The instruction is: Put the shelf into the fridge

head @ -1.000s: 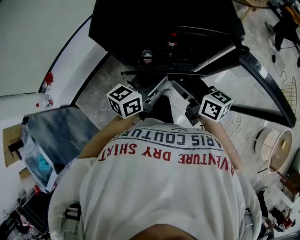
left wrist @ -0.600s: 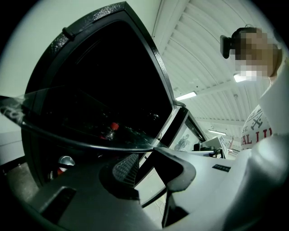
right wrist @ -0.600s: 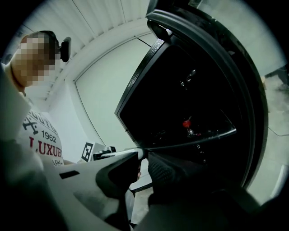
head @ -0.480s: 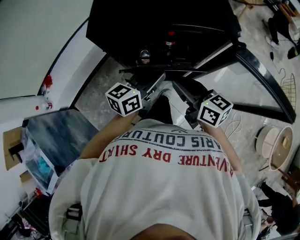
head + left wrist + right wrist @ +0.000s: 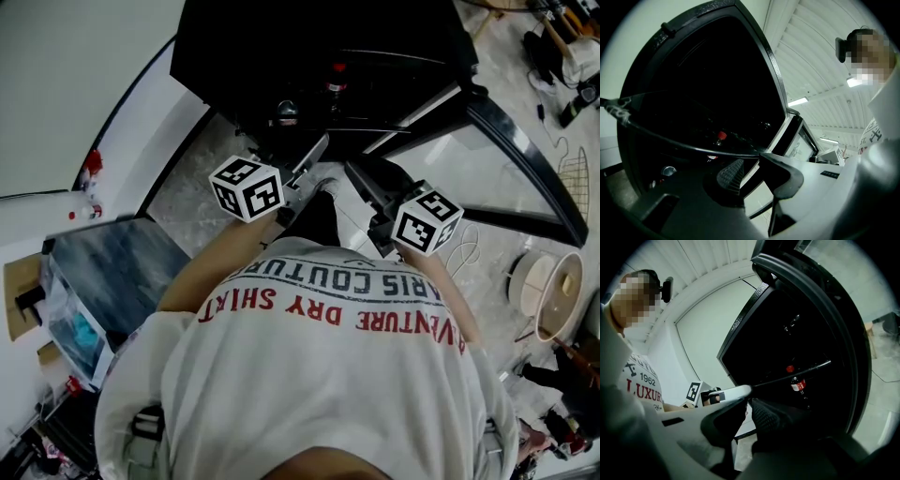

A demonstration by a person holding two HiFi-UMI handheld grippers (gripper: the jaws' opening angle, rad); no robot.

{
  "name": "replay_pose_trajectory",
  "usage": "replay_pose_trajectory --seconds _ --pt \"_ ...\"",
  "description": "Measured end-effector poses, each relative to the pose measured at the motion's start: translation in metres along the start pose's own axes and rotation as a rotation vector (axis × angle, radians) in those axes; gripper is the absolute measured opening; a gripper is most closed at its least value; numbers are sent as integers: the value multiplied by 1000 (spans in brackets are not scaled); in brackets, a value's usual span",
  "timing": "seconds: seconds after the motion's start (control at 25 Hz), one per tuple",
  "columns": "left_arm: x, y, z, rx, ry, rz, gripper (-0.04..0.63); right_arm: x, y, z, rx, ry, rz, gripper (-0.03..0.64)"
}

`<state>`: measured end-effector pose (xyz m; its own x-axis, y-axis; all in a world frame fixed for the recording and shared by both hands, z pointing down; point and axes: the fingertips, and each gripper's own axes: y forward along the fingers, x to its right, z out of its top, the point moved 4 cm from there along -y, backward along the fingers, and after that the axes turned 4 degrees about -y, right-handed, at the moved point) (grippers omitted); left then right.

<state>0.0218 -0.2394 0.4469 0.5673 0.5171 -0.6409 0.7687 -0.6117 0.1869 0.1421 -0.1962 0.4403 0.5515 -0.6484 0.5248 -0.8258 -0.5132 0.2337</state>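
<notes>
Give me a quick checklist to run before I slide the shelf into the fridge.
1. Grip of left hand-held gripper on shelf: ok, the rim sits in its jaws.
2. Grip of right hand-held gripper on shelf: ok, its jaws have just been closing on the rim.
3. Open door on fridge: ok.
4. Shelf in front of the opening: ok.
5. Red-capped bottle inside, clear of the shelf's path: cannot tell, interior too dark.
</notes>
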Motion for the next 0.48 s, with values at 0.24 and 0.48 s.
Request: replay_pose_trajectory --seconds 0.24,0.48 --pt "-3 5 8 7 5 8 117 1 0 4 6 -4 2 54" --pt "-8 8 13 8 11 14 117 1 1 7 15 7 5 54"
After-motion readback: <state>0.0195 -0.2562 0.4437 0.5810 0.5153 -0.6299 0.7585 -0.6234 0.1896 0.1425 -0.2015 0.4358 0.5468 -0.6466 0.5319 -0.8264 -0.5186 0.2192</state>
